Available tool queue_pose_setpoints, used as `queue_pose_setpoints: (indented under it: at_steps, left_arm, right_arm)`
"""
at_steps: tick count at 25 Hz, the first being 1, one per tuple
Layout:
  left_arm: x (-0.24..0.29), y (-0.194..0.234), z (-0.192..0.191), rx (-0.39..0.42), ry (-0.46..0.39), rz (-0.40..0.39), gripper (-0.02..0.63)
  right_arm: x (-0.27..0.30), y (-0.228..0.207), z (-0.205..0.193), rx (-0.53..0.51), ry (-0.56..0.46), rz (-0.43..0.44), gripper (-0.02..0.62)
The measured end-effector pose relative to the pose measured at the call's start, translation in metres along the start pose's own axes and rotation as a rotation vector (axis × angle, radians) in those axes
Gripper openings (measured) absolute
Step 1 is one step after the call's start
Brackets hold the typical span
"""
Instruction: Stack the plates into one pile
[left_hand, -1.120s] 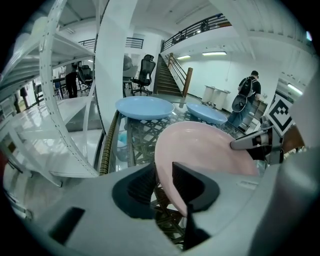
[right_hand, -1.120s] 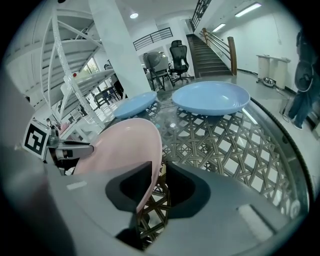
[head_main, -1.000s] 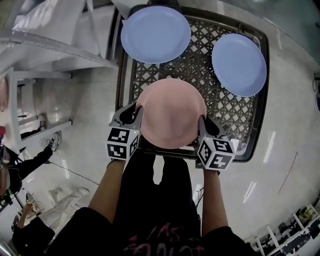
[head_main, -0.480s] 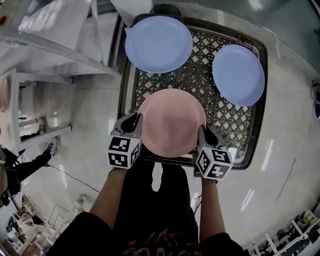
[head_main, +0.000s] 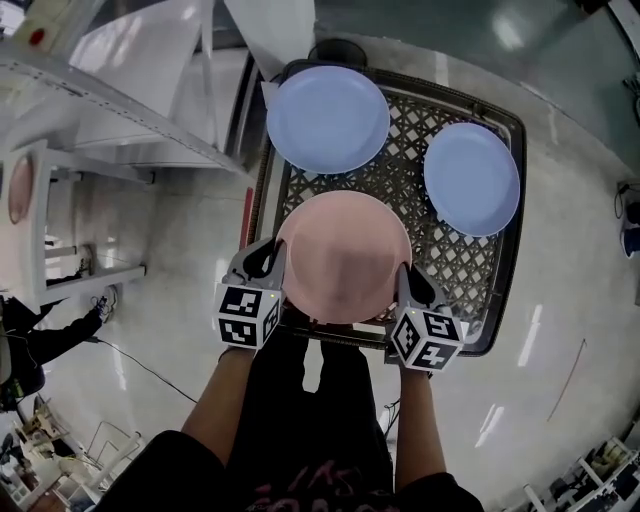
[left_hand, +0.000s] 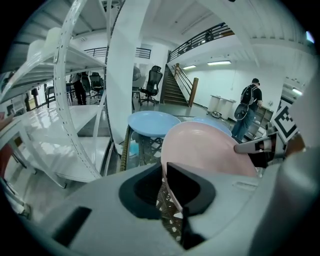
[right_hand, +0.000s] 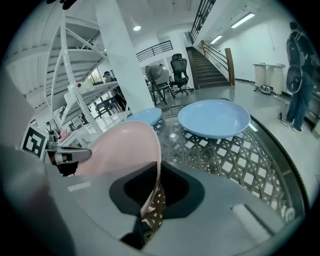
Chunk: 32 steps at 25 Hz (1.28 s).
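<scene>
Three plates are in view: one pink, two blue. The pink plate (head_main: 345, 255) is over the near edge of the lattice table (head_main: 400, 205), held by two grippers. The left gripper (head_main: 270, 258) pinches its left rim and the right gripper (head_main: 408, 282) its right rim. Both pairs of jaws have just been closing and now stand narrow, pressing on the rim. The far-left blue plate (head_main: 328, 118) and the right blue plate (head_main: 472, 178) lie flat on the table, apart from each other.
</scene>
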<state>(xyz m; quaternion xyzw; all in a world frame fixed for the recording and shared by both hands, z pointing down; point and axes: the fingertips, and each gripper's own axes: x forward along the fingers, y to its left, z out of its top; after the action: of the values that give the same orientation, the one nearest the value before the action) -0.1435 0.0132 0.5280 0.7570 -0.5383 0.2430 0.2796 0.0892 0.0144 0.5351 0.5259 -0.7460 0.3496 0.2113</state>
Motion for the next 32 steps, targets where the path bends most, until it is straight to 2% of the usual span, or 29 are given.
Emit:
queue_pose_setpoints:
  at_steps: [14,32]
  left_arm:
    - [-0.017,0.026,0.042,-0.003,-0.062,0.024,0.026]
    - [0.023,0.058,0.098,0.001,-0.110,0.044,0.025]
  right_arm:
    - [0.003,0.030,0.044,-0.028,-0.045,0.024,0.032]
    - [0.052,0.031,0.106,-0.057,-0.069,0.053,0.034]
